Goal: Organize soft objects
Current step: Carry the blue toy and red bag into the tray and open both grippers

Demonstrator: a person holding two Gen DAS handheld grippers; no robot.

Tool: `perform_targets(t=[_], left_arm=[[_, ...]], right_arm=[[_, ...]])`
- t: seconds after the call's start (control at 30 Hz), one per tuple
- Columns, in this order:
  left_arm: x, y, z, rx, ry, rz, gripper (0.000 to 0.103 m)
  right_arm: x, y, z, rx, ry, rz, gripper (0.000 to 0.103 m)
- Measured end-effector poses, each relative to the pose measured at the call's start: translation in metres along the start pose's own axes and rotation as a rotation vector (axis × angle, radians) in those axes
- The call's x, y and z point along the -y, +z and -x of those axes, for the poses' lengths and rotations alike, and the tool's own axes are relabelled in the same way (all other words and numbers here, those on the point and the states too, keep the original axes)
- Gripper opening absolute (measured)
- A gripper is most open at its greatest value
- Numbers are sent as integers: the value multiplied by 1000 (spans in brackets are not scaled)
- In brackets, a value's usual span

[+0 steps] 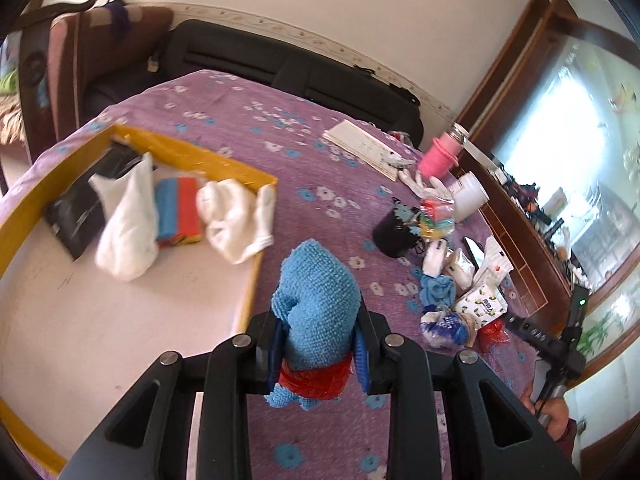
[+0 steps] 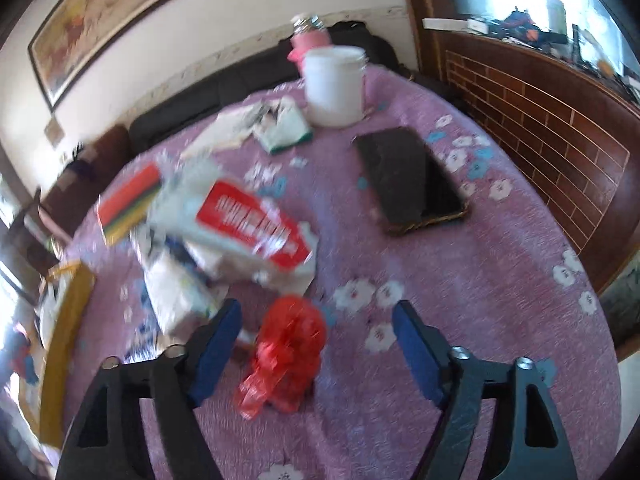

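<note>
Two risks stand out to us. First, the blue cloth (image 1: 316,300) is clenched between the jaws of the left gripper (image 1: 318,350) only at its lower part, where a red band wraps it; most of the fabric stands free above the pads. We judge that a quick swing toward the yellow-rimmed tray (image 1: 256,176) could let it flop or slide out short of the rim, onto the purple worktop (image 1: 280,120).

Second, the right gripper (image 2: 316,344) hangs low over the red plastic bag (image 2: 288,354), jaws released and wide, the bag lying between them on the worktop. The view is blurred. Closing now might snag the tablecloth, or catch only a loose corner.

Left gripper sits just right of the tray's near corner, tilted forward. The tray already holds white cloths (image 1: 232,216), a blue-and-red sponge stack (image 1: 178,212) and a black pouch (image 1: 86,204).
</note>
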State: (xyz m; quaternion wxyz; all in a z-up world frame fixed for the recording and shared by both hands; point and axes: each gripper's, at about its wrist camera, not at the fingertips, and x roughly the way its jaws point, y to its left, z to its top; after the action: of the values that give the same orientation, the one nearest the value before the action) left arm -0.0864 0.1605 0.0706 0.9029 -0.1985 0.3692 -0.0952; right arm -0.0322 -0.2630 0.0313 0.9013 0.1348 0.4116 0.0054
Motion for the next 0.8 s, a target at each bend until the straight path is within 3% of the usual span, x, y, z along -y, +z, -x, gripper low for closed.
perform_targets(t=[0.03, 0.07, 0.1, 0.27, 0.5, 0.63, 0.8], left_arm=[[-4, -1, 3, 2, 1, 9, 27], [-8, -2, 6, 7, 3, 16, 27], [-15, -3, 12, 16, 10, 26, 27], [-47, 0, 40, 63, 54, 76, 27], [-102, -1, 63, 92, 132, 168, 27], [-118, -5, 59, 64, 131, 206, 27], [-121, -2, 46, 22, 127, 202, 27]], right_arm=[[-3, -2, -3, -16, -1, 8, 62], [-5, -4, -8, -37, 8, 10, 45], [-5, -6, -13, -62, 28, 3, 34], [3, -12, 2, -32, 59, -48, 33], [1, -14, 65, 93, 89, -76, 33], [-29, -9, 79, 108, 166, -27, 33], [-97, -11, 65, 35, 289, 87, 33]])
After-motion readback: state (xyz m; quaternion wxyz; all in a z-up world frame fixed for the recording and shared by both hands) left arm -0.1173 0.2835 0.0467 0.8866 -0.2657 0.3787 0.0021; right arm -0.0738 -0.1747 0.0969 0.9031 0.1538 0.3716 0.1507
